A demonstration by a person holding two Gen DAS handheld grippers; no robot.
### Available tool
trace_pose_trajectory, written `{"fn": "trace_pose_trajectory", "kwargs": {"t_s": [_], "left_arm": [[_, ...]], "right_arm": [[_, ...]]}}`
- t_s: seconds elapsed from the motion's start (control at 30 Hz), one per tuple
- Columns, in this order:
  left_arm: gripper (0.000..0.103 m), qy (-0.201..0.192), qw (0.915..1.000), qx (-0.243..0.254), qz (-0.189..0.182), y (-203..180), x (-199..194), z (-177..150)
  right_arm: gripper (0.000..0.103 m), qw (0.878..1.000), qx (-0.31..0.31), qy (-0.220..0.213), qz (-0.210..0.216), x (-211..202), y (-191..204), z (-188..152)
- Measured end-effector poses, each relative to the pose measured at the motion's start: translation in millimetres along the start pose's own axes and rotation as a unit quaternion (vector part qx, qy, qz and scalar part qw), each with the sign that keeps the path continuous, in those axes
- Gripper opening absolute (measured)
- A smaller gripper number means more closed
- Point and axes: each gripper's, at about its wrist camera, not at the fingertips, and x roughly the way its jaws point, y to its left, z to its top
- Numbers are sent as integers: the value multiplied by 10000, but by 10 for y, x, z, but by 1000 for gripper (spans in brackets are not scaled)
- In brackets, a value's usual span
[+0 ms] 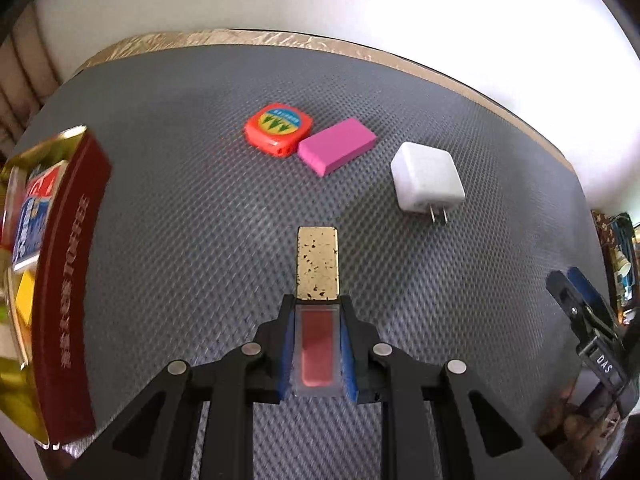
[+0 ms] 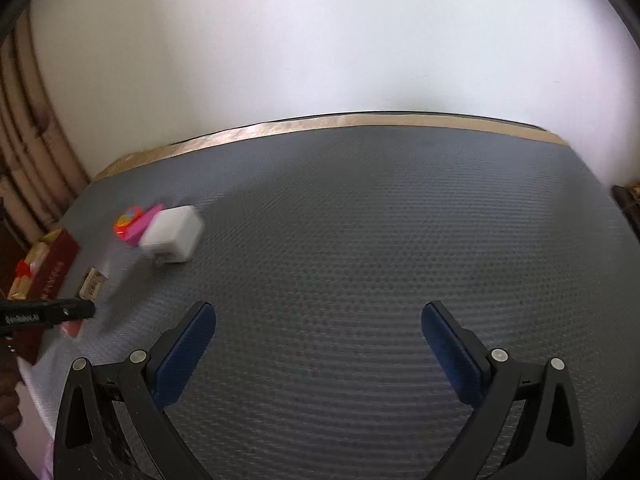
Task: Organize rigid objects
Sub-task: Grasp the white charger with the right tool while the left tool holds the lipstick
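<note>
My left gripper (image 1: 318, 303) is shut on a clear lip gloss tube (image 1: 317, 264) with red fill and a speckled gold cap that sticks out past the fingertips, just above the grey mat. Farther back on the mat lie an orange tape measure (image 1: 278, 130), a pink eraser (image 1: 338, 146) touching it, and a white plug charger (image 1: 426, 178). A dark red toffee tin (image 1: 68, 280) stands open at the left with cards and packets inside. My right gripper (image 2: 318, 316) is open over bare mat, with nothing between its blue pads. From there the charger (image 2: 174, 234) looks blurred.
The grey textured mat (image 2: 380, 220) covers the table up to a gold-taped far edge (image 1: 248, 38) below a white wall. Clutter lies off the table's right side (image 1: 616, 248). The right gripper's fingers (image 1: 576, 308) show at the right edge of the left wrist view.
</note>
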Motion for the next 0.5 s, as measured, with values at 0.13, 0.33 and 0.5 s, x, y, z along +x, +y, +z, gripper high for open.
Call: {"fn": "trace_pose_trajectory", "kwargs": {"t_s": [0.13,0.33,0.5], "left_arm": [[20,19,9999,-92,-34,123,-62,-60],[20,-101,9997,-214,-90,233,-273,-150],[20,-337,9991,-238,-67,239,-525,-239]], "right_arm": [[102,9972,183,213,686,136,277,93],[102,9963,47,326,795,456,774,292],[102,9976,-200,322,586,647,1079,401]]}}
